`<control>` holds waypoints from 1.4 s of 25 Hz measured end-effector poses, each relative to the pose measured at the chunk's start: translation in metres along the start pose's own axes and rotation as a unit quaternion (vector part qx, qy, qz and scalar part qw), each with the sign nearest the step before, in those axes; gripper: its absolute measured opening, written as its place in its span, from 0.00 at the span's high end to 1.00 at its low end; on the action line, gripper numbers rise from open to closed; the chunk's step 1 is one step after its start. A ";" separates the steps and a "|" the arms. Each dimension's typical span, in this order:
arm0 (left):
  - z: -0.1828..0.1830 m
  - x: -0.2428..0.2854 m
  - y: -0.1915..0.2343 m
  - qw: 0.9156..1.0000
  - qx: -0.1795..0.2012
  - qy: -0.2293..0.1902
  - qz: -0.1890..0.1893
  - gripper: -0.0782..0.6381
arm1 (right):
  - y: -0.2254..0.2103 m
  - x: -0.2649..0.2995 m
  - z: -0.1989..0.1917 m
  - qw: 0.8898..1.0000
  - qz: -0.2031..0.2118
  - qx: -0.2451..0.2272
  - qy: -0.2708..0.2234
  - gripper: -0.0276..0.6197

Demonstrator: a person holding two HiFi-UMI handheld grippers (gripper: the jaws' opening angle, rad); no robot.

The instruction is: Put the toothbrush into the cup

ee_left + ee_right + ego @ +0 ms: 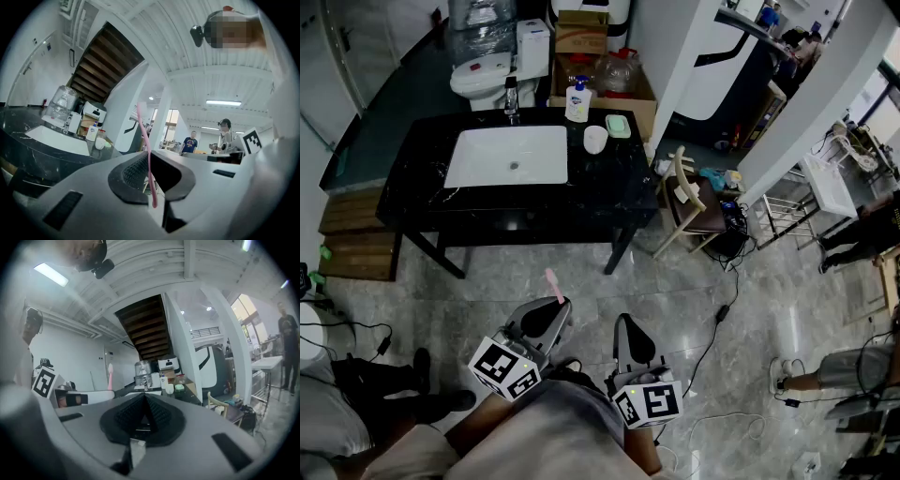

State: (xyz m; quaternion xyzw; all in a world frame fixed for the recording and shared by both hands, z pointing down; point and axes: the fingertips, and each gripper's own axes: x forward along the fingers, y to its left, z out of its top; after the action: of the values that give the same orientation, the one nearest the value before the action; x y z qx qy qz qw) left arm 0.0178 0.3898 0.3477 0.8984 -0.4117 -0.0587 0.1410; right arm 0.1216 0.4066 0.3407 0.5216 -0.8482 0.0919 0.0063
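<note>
A pink toothbrush (553, 285) sticks up out of my left gripper (546, 317), whose jaws are shut on its handle; in the left gripper view the toothbrush (146, 150) runs up between the dark pads. My right gripper (630, 339) is shut with nothing in it; its pads (143, 417) meet in the right gripper view, where the toothbrush (110, 376) shows at the left. The white cup (595, 139) stands on the black counter to the right of the basin, far ahead of both grippers. The cup (99, 143) also shows small in the left gripper view.
A black washstand (422, 202) holds a white basin (508, 155), a tap (512, 101), a soap bottle (577, 100) and a green soap dish (619, 126). A toilet (483, 75) and boxes stand behind. A wooden chair (686, 202) and cables lie to the right. People stand at far right.
</note>
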 end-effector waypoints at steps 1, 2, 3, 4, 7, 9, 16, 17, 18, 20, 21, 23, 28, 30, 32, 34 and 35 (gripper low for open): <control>0.001 -0.001 0.001 1.000 -0.002 -0.001 0.002 0.86 | 0.001 0.002 0.001 1.000 0.002 -0.001 -0.001 0.95; 0.001 -0.001 0.003 1.000 -0.003 -0.001 0.004 0.86 | 0.003 0.003 0.001 1.000 0.005 -0.001 -0.001 0.95; 0.002 -0.002 0.004 1.000 -0.004 -0.002 0.005 0.86 | 0.004 0.005 0.001 1.000 0.006 -0.001 -0.002 0.95; 0.003 -0.002 0.004 1.000 -0.003 -0.002 0.006 0.86 | 0.005 0.005 0.002 1.000 0.008 -0.001 -0.003 0.95; 0.004 -0.002 0.003 1.000 -0.003 -0.003 0.006 0.86 | 0.004 0.005 0.001 1.000 0.008 0.001 -0.004 0.95; 0.002 -0.001 0.000 1.000 -0.003 -0.002 0.005 0.86 | 0.002 0.002 -0.001 1.000 0.008 0.002 -0.002 0.95; 0.002 0.001 0.001 1.000 -0.008 0.004 0.005 0.86 | -0.002 0.003 -0.002 1.000 0.012 0.011 0.006 0.95; 0.002 0.003 0.001 1.000 -0.009 0.005 0.005 0.86 | -0.003 0.004 -0.001 1.000 0.012 0.012 0.006 0.95; 0.002 0.004 0.002 1.000 -0.011 0.007 0.005 0.86 | -0.004 0.006 0.000 1.000 0.012 0.013 0.007 0.95; 0.003 0.008 0.004 1.000 -0.016 0.009 0.004 0.86 | -0.006 0.010 0.001 1.000 0.014 0.015 0.010 0.95; 0.003 0.010 0.006 1.000 -0.018 0.010 0.003 0.86 | -0.007 0.013 0.002 1.000 0.014 0.014 0.011 0.95; 0.004 0.017 0.013 1.000 -0.022 0.012 0.001 0.86 | -0.010 0.021 0.003 1.000 0.011 0.012 0.013 0.95; 0.015 0.035 0.030 1.000 -0.023 0.010 -0.007 0.86 | -0.015 0.048 0.012 1.000 0.009 0.007 0.015 0.95; 0.022 0.045 0.039 1.000 -0.025 0.009 -0.008 0.86 | -0.018 0.062 0.017 1.000 0.010 0.005 0.016 0.95; 0.028 0.055 0.050 1.000 -0.026 0.009 -0.009 0.86 | -0.020 0.076 0.021 1.000 0.011 0.004 0.018 0.95; 0.033 0.063 0.061 1.000 -0.027 0.005 -0.010 0.86 | -0.021 0.090 0.024 1.000 0.012 0.003 0.018 0.95; 0.035 0.067 0.067 1.000 -0.028 0.003 -0.010 0.86 | -0.021 0.097 0.026 1.000 0.013 0.003 0.017 0.95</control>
State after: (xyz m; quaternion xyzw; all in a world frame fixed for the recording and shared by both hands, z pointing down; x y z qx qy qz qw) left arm 0.0053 0.2903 0.3352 0.8985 -0.4004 -0.0685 0.1664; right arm 0.0980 0.3077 0.3288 0.5089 -0.8545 0.1028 0.0181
